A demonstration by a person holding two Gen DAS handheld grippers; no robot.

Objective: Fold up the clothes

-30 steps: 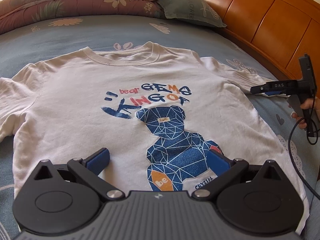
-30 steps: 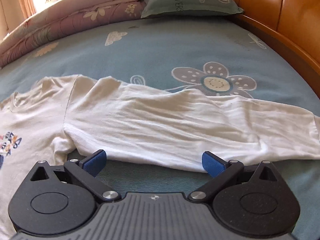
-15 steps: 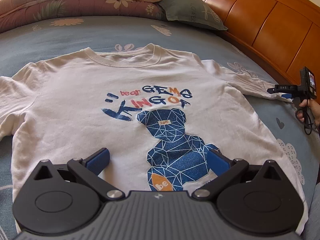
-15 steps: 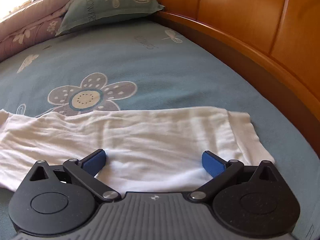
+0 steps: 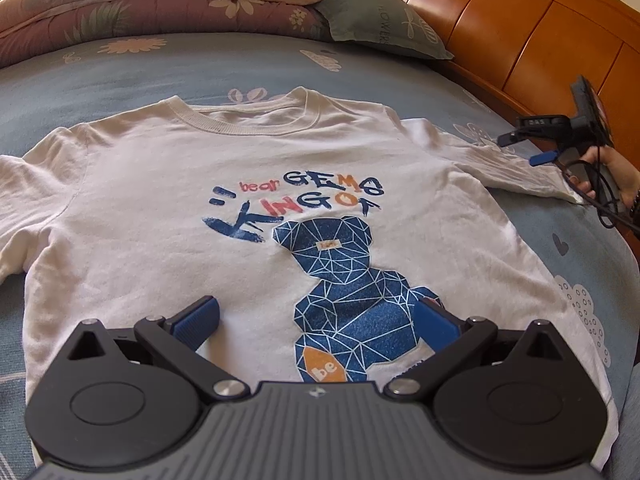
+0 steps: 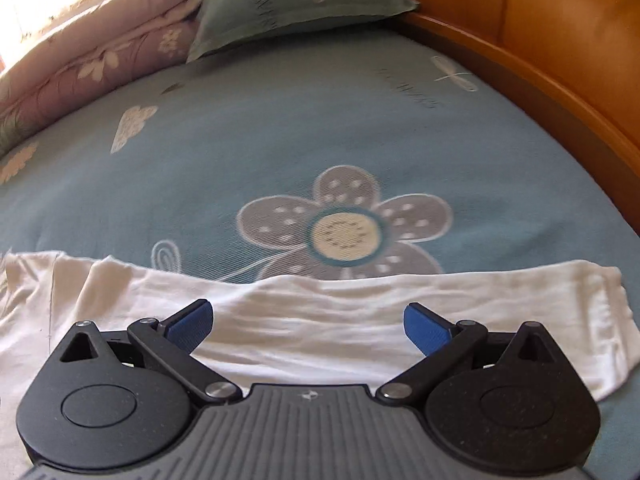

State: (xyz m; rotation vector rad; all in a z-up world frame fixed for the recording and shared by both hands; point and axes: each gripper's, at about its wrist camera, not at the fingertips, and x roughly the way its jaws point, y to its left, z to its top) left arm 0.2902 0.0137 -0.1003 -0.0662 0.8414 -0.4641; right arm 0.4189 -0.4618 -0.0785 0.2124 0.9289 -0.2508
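Where daylight falls from the far left, folded floral quilts (image 5: 160, 8) along the head of the bed, then a green pillow (image 5: 380, 24), then a curved orange wooden headboard (image 5: 520, 40) closing the right side. Underneath, a blue sheet (image 6: 280, 128) printed with flowers and clouds. Spread flat, front up, on that sheet: white T-shirt (image 5: 160, 200) with a blue bear print. Low over its hem, left gripper (image 5: 316, 320), fingers spread wide, grasping nothing. Further right, right gripper (image 6: 308, 324) above the stretched-out sleeve (image 6: 360, 320), likewise spread and empty, held by a hand (image 5: 612, 172) near the headboard.
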